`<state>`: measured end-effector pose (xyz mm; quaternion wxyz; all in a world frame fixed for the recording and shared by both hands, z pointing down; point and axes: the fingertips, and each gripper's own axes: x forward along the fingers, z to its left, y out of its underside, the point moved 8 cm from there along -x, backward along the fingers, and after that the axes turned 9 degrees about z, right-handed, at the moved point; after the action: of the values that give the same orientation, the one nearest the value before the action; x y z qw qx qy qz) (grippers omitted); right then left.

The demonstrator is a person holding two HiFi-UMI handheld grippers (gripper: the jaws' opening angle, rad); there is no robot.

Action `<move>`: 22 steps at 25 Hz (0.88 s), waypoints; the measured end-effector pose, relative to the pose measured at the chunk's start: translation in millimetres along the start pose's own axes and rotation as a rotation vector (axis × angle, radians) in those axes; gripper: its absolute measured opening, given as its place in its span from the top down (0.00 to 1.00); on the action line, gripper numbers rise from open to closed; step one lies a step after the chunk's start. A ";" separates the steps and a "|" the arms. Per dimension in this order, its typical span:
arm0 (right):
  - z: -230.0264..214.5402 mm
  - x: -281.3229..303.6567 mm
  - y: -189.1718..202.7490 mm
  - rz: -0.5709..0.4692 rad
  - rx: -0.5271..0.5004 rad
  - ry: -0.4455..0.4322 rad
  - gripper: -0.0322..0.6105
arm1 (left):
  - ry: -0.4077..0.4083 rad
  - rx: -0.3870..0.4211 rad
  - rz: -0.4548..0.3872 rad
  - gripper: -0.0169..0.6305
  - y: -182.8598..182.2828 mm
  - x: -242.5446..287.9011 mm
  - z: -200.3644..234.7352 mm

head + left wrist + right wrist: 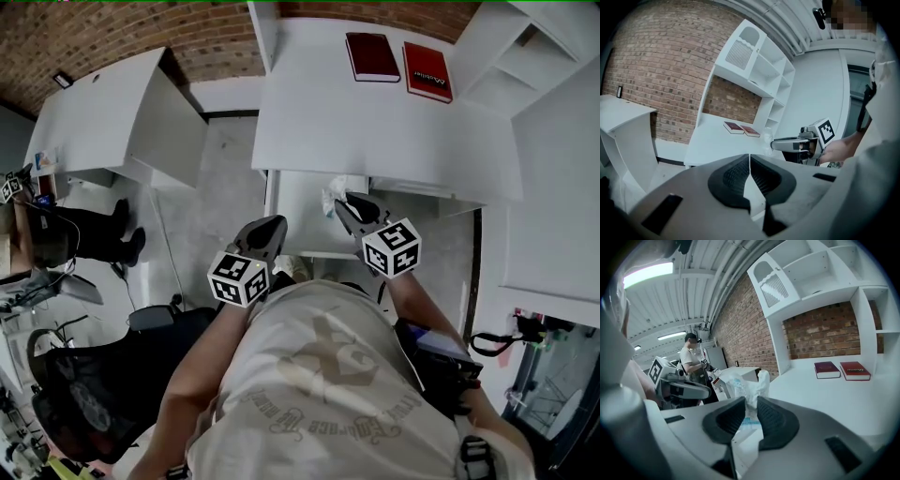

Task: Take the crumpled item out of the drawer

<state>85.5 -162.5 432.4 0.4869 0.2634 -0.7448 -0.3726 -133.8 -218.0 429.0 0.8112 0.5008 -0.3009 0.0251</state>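
Note:
The crumpled item (336, 191) is a white, wrinkled wad with a little blue print. My right gripper (344, 206) is shut on it and holds it above the open white drawer (298, 208) under the desk. In the right gripper view the wad (749, 386) sticks up between the two dark pads (774, 420) of that gripper (747, 409). My left gripper (276, 227) hovers to the left of the drawer, jaws shut with nothing in them. The left gripper view shows those jaws (750, 174) closed to a thin slit, with the right gripper (800, 143) off to the right.
Two red books (372, 56) (427, 71) lie at the back of the white desk (375, 122). White shelves (525, 56) stand at the right, and a second white desk (112, 112) at the left. A person (692, 363) stands far off by the brick wall.

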 end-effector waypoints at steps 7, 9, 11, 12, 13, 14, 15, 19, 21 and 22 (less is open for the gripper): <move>10.6 -11.7 -9.0 -0.035 -0.042 -0.026 0.81 | -0.008 -0.001 -0.017 0.93 -2.0 -6.2 -6.9; 12.2 -15.7 -9.3 -0.041 -0.051 -0.030 0.81 | -0.009 -0.002 -0.019 0.93 -1.4 -7.1 -11.0; 13.5 -20.3 -8.5 -0.045 -0.059 -0.033 0.81 | -0.010 -0.003 -0.020 0.93 -0.1 -7.9 -15.8; 14.0 -22.6 -7.4 -0.046 -0.061 -0.033 0.81 | -0.010 -0.004 -0.020 0.93 1.0 -8.4 -18.3; 14.7 -24.8 -6.0 -0.046 -0.062 -0.032 0.81 | -0.011 -0.005 -0.020 0.93 2.5 -8.9 -20.7; 15.5 -27.0 -4.4 -0.047 -0.062 -0.033 0.81 | -0.011 -0.006 -0.019 0.93 4.1 -9.6 -23.1; 16.4 -29.0 -2.8 -0.047 -0.062 -0.034 0.81 | -0.012 -0.007 -0.019 0.93 5.7 -10.3 -25.4; 18.3 -36.0 3.2 -0.044 -0.064 -0.038 0.81 | -0.015 -0.006 -0.018 0.93 10.5 -11.7 -34.5; 18.5 -39.2 6.1 -0.042 -0.064 -0.040 0.81 | -0.016 -0.005 -0.016 0.93 13.5 -12.1 -39.2; 18.6 -40.8 7.6 -0.042 -0.063 -0.041 0.81 | -0.016 -0.006 -0.013 0.93 15.4 -12.5 -41.4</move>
<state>83.9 -121.7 412.4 0.4720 0.2556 -0.7367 -0.4114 -130.1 -172.8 421.7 0.8102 0.5008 -0.3043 0.0147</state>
